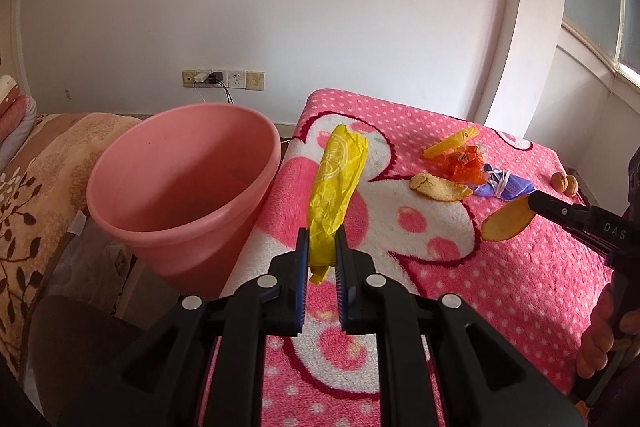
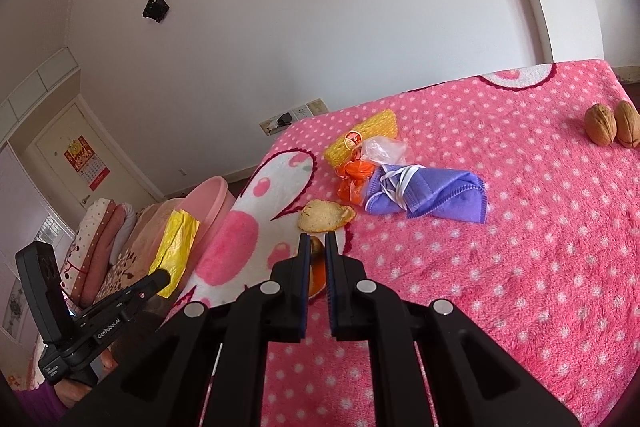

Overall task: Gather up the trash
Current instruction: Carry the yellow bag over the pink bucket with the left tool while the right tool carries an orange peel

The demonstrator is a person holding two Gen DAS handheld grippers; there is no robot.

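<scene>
My left gripper is shut on a yellow plastic wrapper, held up above the pink blanket, right of the pink bucket; the wrapper also shows in the right wrist view. My right gripper is shut on an orange peel piece, seen from the left wrist view lifted above the blanket. On the blanket lie another peel, an orange wrapper, a clear plastic scrap, a yellow mesh piece and a purple cloth.
The pink polka-dot blanket covers a raised surface. Two walnuts sit at its far right. The bucket stands at the blanket's left edge, beside a floral bedspread with pillows. A wall socket strip is behind.
</scene>
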